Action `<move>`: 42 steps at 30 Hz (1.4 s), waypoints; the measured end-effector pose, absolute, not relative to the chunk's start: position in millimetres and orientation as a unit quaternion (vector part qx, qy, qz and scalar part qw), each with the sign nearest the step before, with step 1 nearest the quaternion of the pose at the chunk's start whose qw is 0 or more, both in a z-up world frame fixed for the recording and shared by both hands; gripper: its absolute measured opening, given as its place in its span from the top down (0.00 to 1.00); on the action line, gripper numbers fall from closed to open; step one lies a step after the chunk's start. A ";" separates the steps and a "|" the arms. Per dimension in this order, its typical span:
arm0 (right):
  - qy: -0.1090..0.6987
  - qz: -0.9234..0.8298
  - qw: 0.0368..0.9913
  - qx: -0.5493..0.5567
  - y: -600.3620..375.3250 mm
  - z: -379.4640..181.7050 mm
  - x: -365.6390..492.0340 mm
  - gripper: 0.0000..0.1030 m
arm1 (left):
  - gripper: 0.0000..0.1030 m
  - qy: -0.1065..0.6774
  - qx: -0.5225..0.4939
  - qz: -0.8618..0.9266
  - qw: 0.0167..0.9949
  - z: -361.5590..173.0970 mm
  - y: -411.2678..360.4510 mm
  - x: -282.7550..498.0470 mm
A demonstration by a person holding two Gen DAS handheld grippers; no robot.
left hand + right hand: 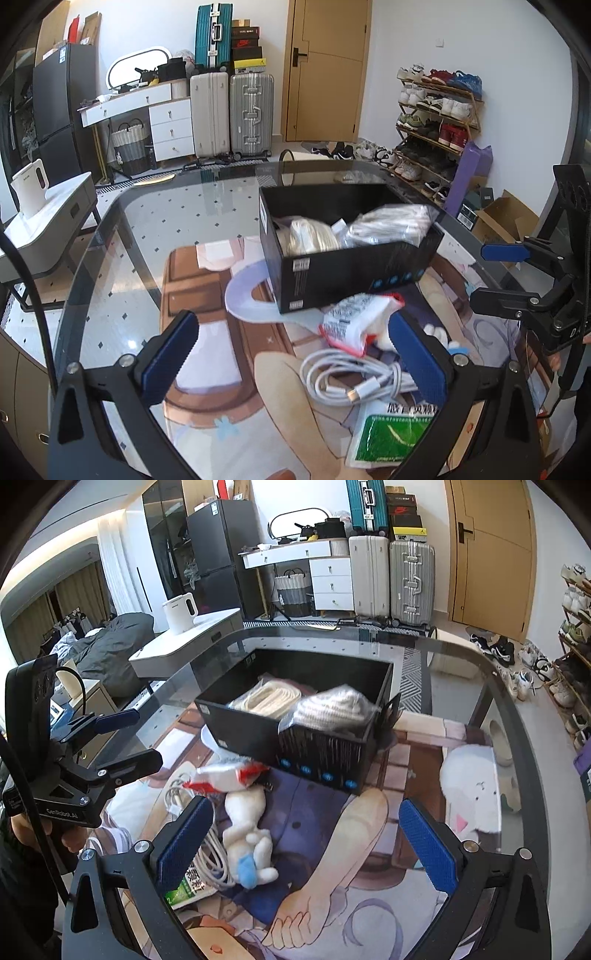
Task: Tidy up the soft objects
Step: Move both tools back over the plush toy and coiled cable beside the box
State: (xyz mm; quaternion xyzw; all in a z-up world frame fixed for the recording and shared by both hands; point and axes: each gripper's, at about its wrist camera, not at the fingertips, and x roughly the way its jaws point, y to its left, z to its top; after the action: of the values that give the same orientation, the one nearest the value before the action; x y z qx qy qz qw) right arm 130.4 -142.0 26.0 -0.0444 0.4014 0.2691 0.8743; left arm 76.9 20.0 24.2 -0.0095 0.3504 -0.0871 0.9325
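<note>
A black box [354,273] [295,738] stands on the glass table and holds a coiled cream rope [310,236] [266,698] and a bagged grey knit [391,221] [332,709]. In front of it lie a red-and-white packet [351,321] [225,775], a coiled white cable [354,380] [214,853], a green sachet [391,435] [184,886] and a white plush toy [247,834]. My left gripper [295,362] is open and empty over the cable; it also shows in the right wrist view [136,734]. My right gripper [306,845] is open and empty, right of the plush; it also shows in the left wrist view [480,273].
The glass table [122,236] [517,709] lies over a printed mat. A white side table with a kettle [29,192] [181,613] stands to the left. Suitcases [229,110], a door and a shoe rack [436,122] are behind.
</note>
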 end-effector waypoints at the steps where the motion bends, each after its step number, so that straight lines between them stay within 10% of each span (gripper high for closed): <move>1: 0.403 0.270 0.873 -0.044 -141.6 23.5 130.5 0.01 | 0.00 0.352 -0.011 -0.088 0.932 22.2 20.4 75.4; 33: 0.458 0.285 0.836 -0.104 -88.9 -42.2 146.1 0.01 | 0.00 0.412 0.014 -0.139 0.900 -11.3 4.5 68.8; 42: 0.459 0.322 0.822 -0.100 -89.0 -42.6 142.1 0.22 | 0.00 0.420 0.020 -0.159 0.893 -15.1 0.1 69.4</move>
State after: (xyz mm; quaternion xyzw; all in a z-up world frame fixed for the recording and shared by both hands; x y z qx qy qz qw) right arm 142.1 -89.0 -42.6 -0.1004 0.4595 0.3220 0.8216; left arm 69.4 0.1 -15.1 0.0204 0.4201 -0.1592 0.8932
